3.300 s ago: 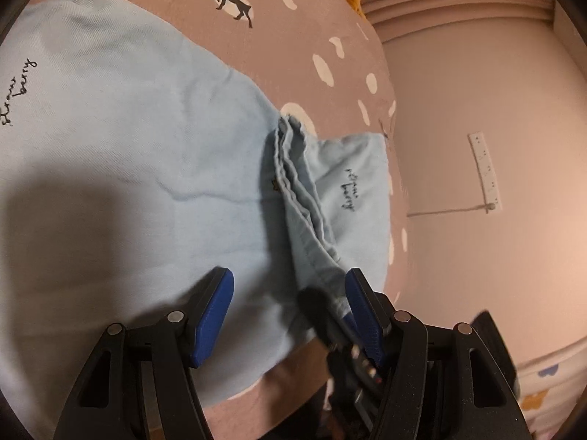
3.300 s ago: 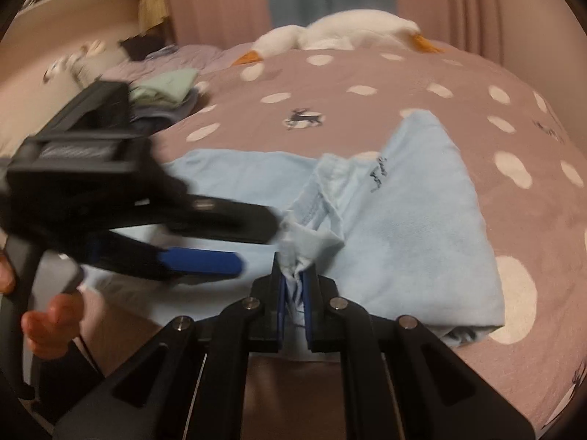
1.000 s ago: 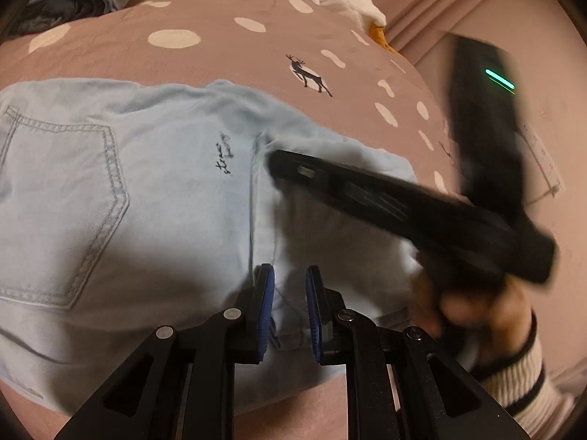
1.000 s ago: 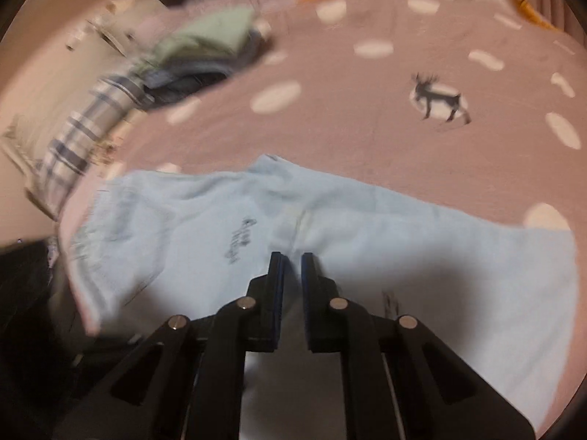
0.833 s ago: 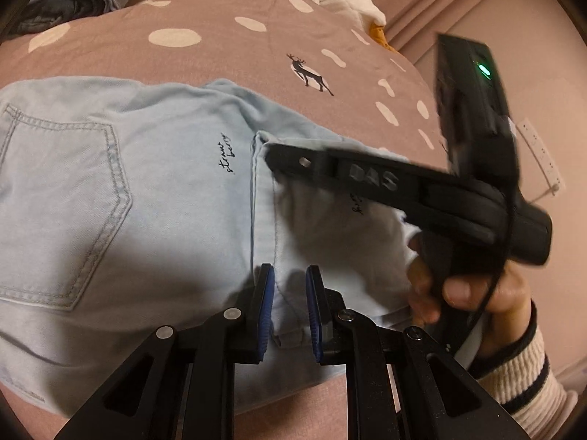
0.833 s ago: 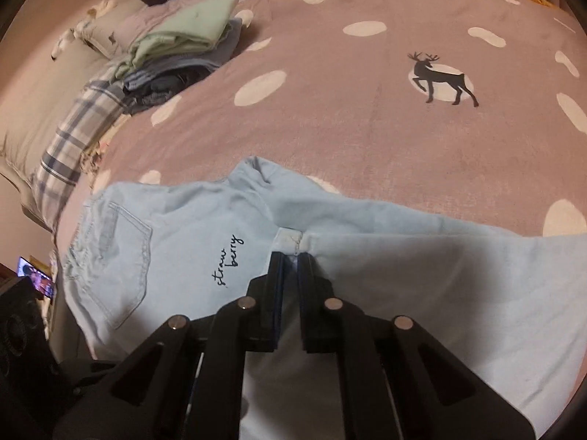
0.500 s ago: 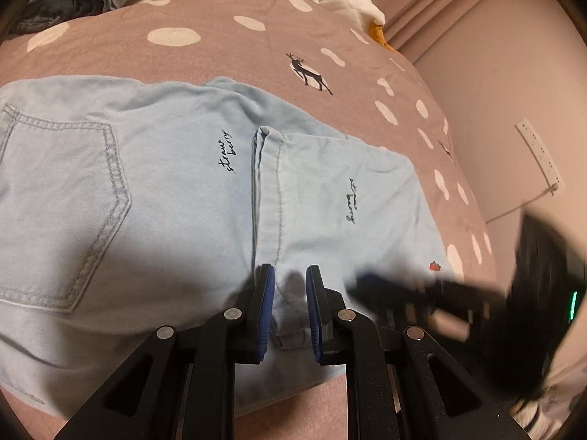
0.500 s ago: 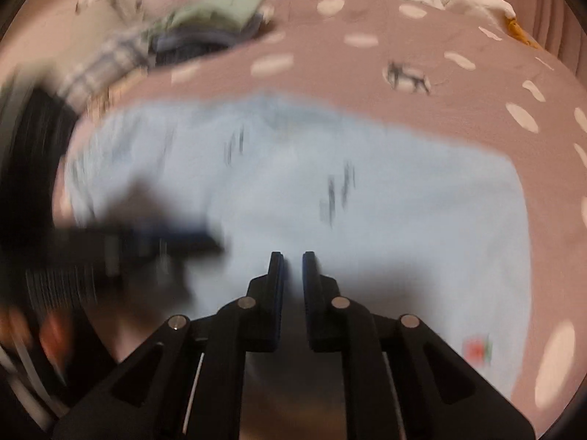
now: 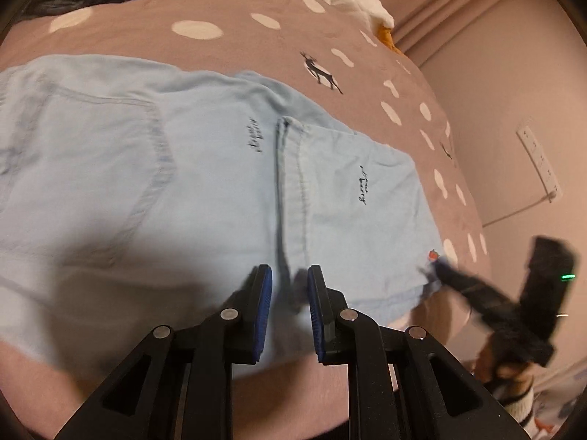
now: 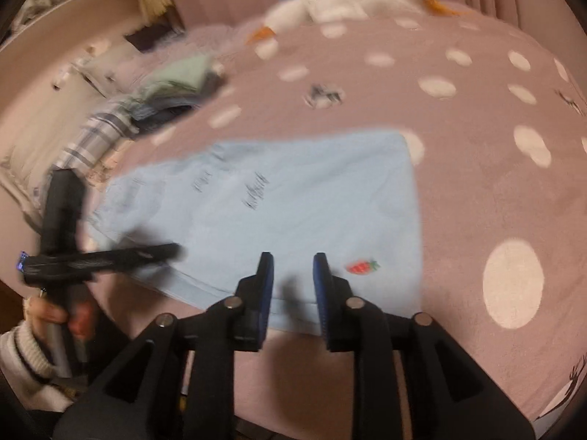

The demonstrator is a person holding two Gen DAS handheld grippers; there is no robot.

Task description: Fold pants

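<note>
The pants [image 9: 205, 183] lie folded across the bedspread [image 9: 238, 11] near its edge. My left tongs [image 9: 290, 293] hover just above the hem, jaws near together on nothing. My right tongs [image 10: 293, 282] are opening, empty. A careless grab could drag the top layer crooked.

Dark cursive script seen twice on light-blue pants [image 9: 205, 168]; right-hand one [image 9: 363, 190] ends in "berry", rest illegible. Left one [image 9: 256, 139] blurred, unreadable. No other text made out.
</note>
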